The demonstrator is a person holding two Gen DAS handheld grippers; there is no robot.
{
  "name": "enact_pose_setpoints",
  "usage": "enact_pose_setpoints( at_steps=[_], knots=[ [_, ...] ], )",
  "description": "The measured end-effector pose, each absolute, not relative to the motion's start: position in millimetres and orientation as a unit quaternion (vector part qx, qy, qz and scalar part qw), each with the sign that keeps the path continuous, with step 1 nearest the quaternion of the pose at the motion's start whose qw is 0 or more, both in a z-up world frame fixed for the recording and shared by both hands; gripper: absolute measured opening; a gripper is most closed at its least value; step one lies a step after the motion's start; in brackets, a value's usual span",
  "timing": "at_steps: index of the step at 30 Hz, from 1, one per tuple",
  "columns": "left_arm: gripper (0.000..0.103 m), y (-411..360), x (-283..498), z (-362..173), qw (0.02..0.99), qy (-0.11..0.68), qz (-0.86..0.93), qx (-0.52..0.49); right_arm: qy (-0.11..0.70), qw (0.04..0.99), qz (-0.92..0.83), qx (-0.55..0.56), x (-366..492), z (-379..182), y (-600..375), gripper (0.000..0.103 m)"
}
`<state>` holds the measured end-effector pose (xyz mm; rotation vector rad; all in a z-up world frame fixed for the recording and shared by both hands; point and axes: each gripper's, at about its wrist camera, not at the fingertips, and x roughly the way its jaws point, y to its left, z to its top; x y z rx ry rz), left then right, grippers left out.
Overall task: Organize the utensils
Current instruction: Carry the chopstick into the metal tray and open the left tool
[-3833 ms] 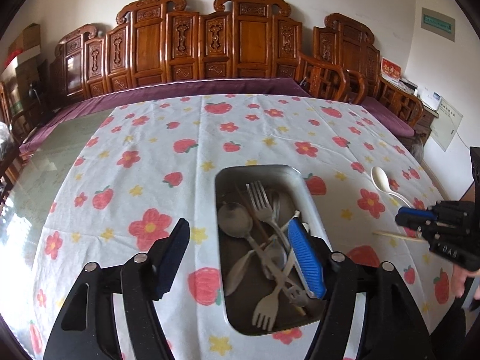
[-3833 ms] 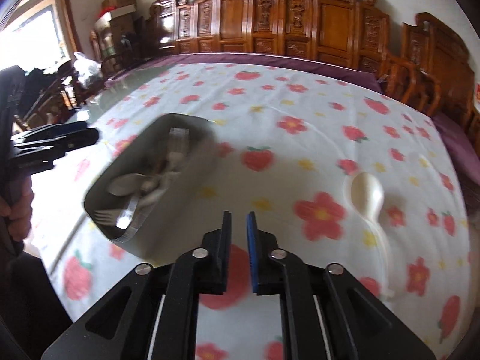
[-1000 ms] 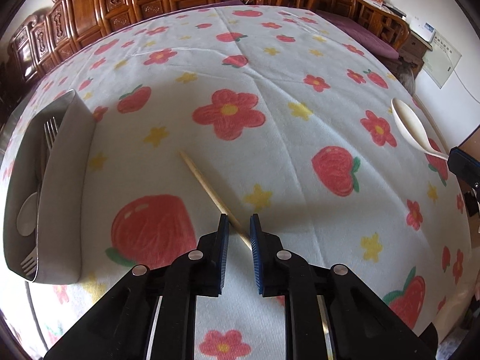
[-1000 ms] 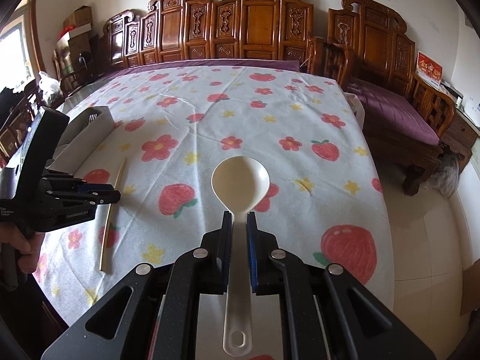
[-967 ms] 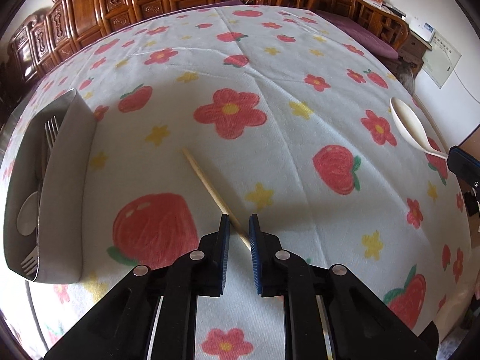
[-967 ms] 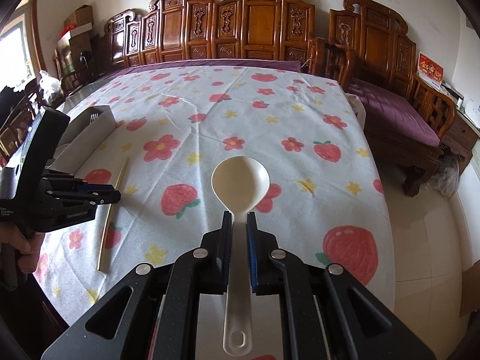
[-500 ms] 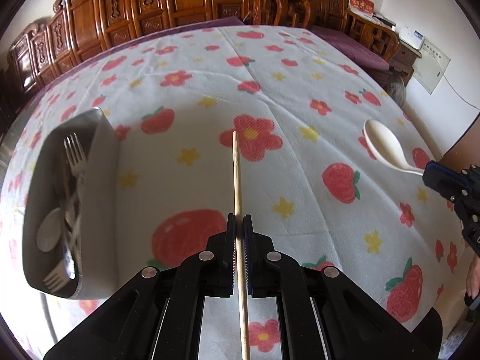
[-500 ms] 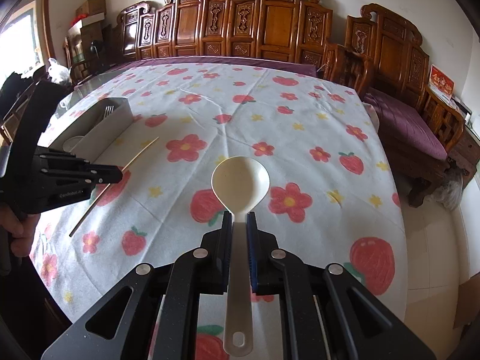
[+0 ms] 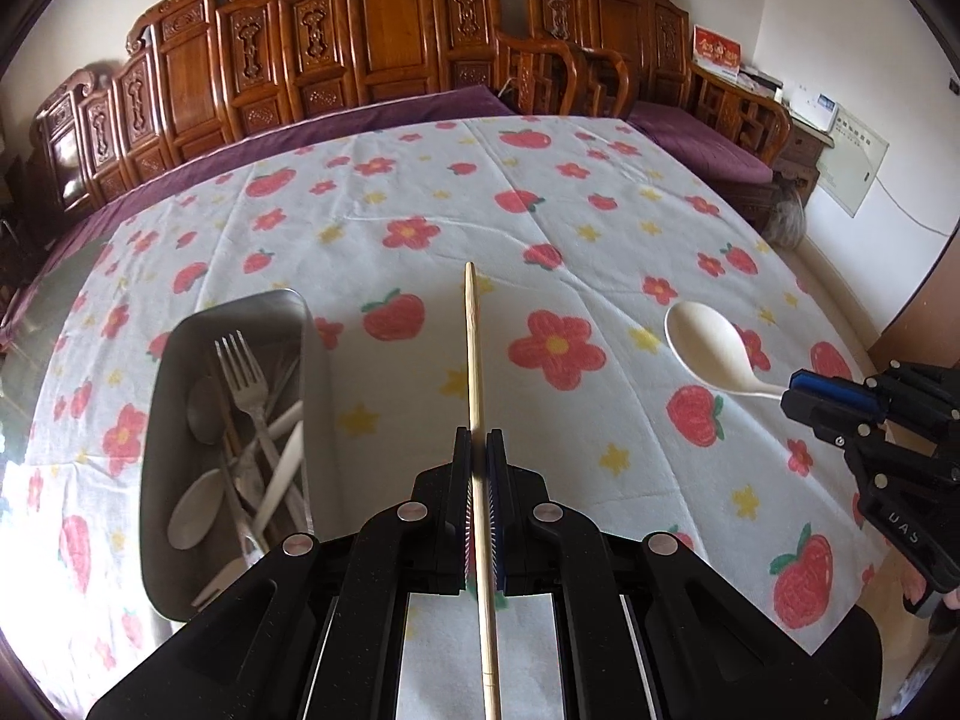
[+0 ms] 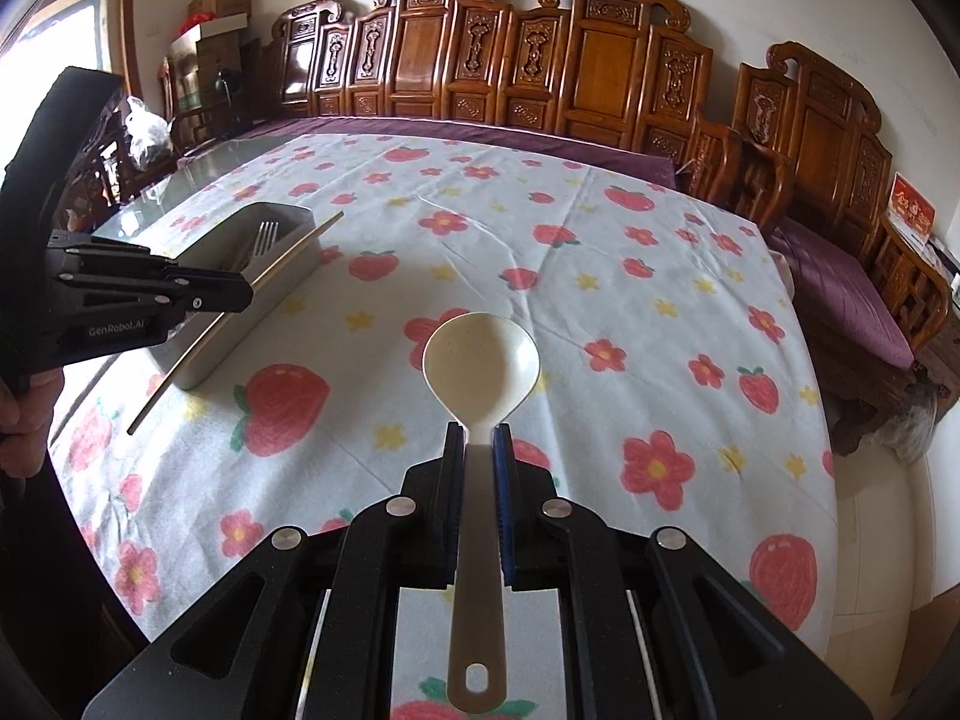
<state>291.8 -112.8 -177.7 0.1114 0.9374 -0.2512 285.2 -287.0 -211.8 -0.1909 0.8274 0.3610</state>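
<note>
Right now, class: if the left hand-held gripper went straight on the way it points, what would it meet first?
The left hand-held gripper, shut on the chopstick, points over open tablecloth. The metal tray lies left of that line. Nothing stands ahead; probably cloth first, though depth is unclear.

Left wrist view: we look forward along the left gripper (image 9: pixel 478 441), held above the near edge of the white tablecloth with red flowers and strawberries (image 9: pixel 420 210), facing the carved wooden chair backs (image 9: pixel 384 42).

Right wrist view: we look forward along the right gripper (image 10: pixel 478 437), further right, angled slightly leftward over the same cloth.

Nearness: both sit close above the table.

Shared: we see the grey metal utensil tray (image 9: pixel 312 360) (image 10: pixel 210 360) in both, and each view catches the other gripper at its edge.
</note>
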Motion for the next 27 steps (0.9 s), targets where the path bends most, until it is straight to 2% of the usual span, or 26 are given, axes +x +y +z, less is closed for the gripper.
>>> enact_pose_setpoints(
  at_steps=[11,27],
  knots=[
    [0.004,-68.7,307.3,-157.9,0.896,0.427,-0.114,0.042,0.397,0.893,0.19,-0.093,301.0,-211.8,-250.3,0.011],
    [0.004,7.1,336.1,-160.3,0.909,0.401,-0.111,0.007,0.4,0.888,0.211,-0.091,334.9,-222.4,-195.0,0.011]
  ],
)
